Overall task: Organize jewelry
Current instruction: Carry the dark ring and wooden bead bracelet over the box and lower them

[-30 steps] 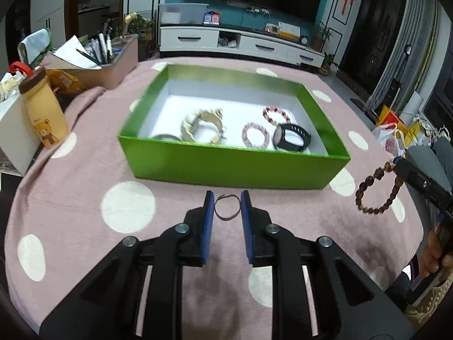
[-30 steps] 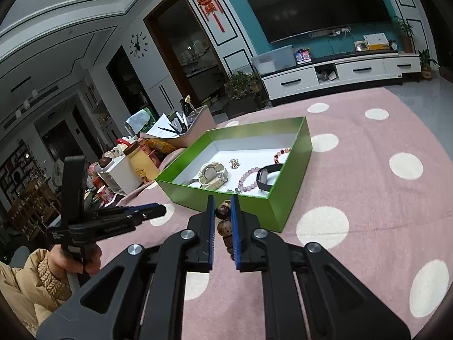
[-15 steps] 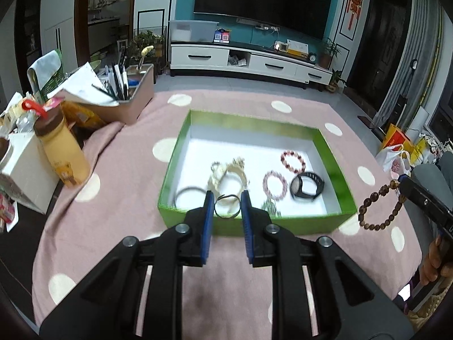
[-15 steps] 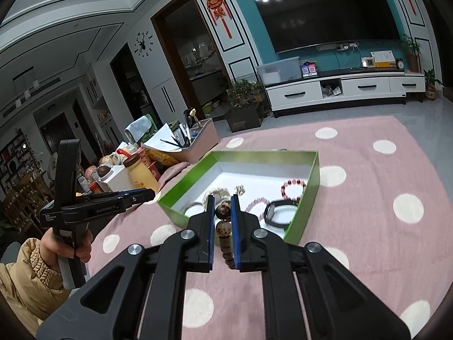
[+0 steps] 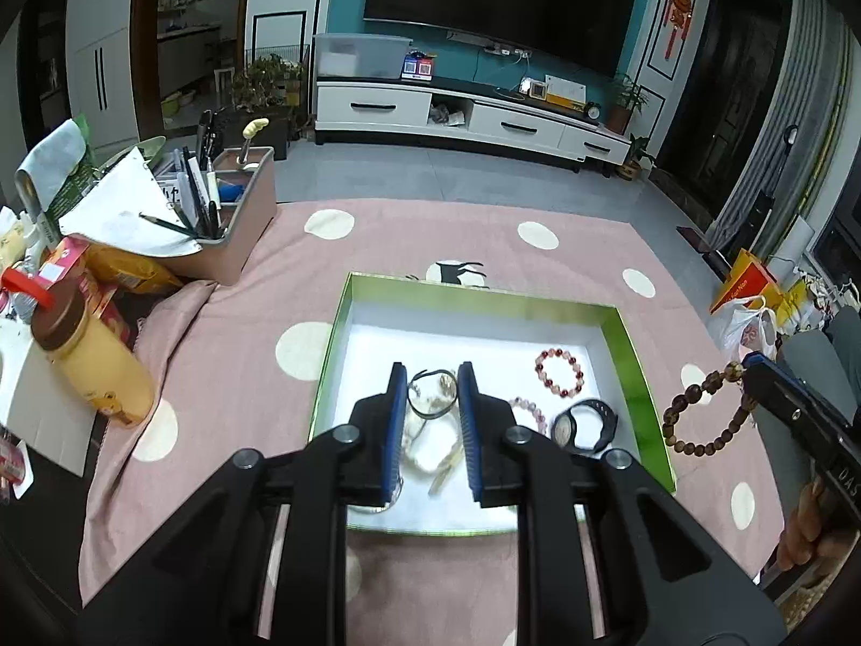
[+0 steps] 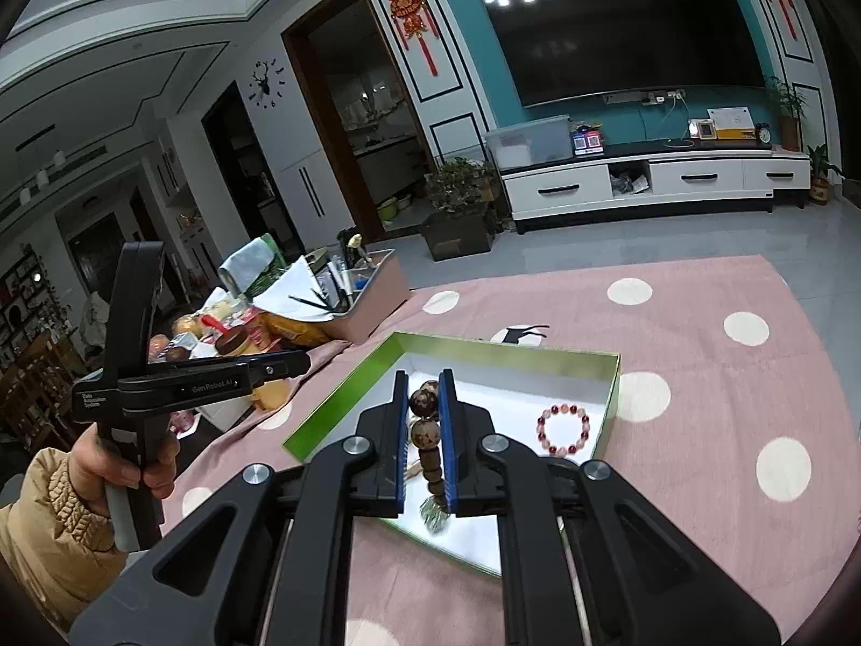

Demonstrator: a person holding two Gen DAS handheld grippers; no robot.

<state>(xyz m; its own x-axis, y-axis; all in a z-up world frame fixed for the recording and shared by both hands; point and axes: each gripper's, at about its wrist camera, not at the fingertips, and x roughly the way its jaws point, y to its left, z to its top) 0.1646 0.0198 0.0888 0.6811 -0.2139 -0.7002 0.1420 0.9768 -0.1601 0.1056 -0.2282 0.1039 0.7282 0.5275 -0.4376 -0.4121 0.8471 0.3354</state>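
My left gripper (image 5: 430, 377) is shut on a thin dark bangle (image 5: 430, 410) and holds it above the green box (image 5: 627, 344), over its near left part. My right gripper (image 6: 422, 382) is shut on a brown wooden bead bracelet (image 6: 425, 433); in the left wrist view the bracelet (image 5: 699, 420) hangs to the right of the box. Inside the box lie a red bead bracelet (image 5: 559, 372), a pink bead bracelet (image 5: 530, 412), a black watch (image 5: 584, 424) and a pale chain (image 5: 425, 447).
The box sits on a pink cloth with white dots (image 5: 538, 237). A yellow bottle (image 5: 91, 360), snack packs and a beige organiser with pens (image 5: 226, 226) stand at the left. The left gripper's body and hand (image 6: 134, 377) show at the left of the right wrist view.
Both grippers have risen and moved forward over the box with their pieces still held; the left one now looks down into the box with the bangle above its inside.
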